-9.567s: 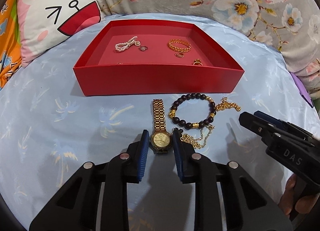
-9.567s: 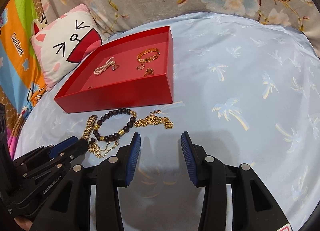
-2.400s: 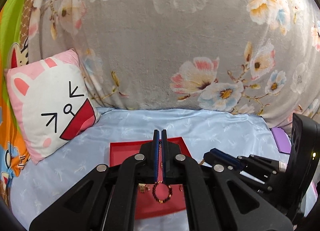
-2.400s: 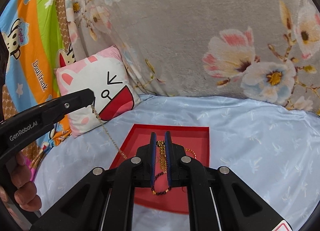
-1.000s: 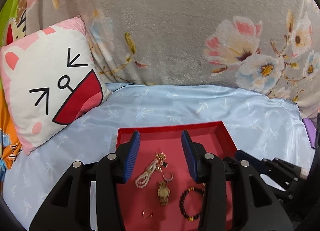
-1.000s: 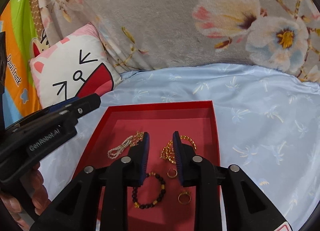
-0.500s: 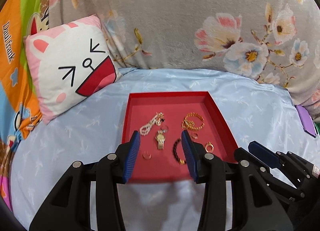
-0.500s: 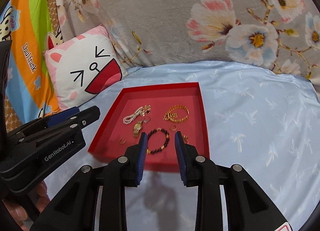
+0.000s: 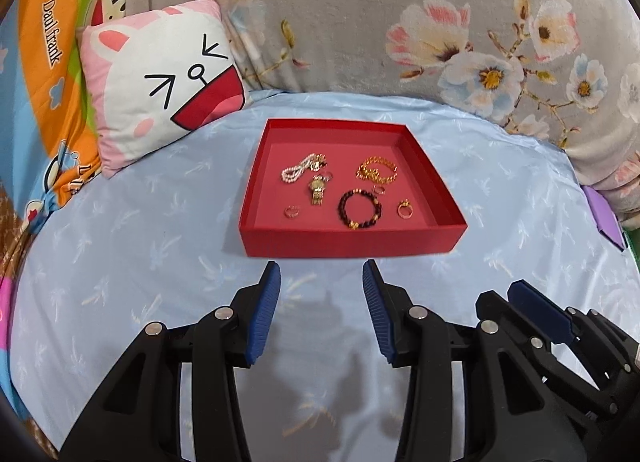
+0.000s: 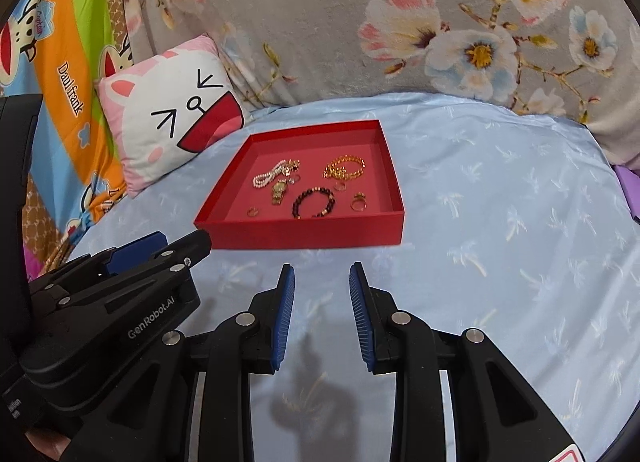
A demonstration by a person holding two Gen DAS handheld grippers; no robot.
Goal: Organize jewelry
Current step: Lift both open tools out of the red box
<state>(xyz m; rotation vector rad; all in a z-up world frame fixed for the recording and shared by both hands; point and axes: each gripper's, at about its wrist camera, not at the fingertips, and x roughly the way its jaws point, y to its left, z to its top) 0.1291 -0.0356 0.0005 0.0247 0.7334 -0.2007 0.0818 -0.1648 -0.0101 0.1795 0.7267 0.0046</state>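
A red tray sits on the light blue sheet and also shows in the right wrist view. Inside lie a pearl bracelet, a gold watch, a dark bead bracelet, gold chains and small rings. My left gripper is open and empty, hovering over the sheet in front of the tray. My right gripper is open and empty, beside the left gripper and also short of the tray.
A pink and white cat-face pillow leans at the back left. A grey floral blanket rises behind the tray. A purple object lies at the right edge. A colourful cartoon sheet hangs on the left.
Both grippers have pulled back toward me from above the tray, and both stay open. All the jewelry now lies inside the tray.
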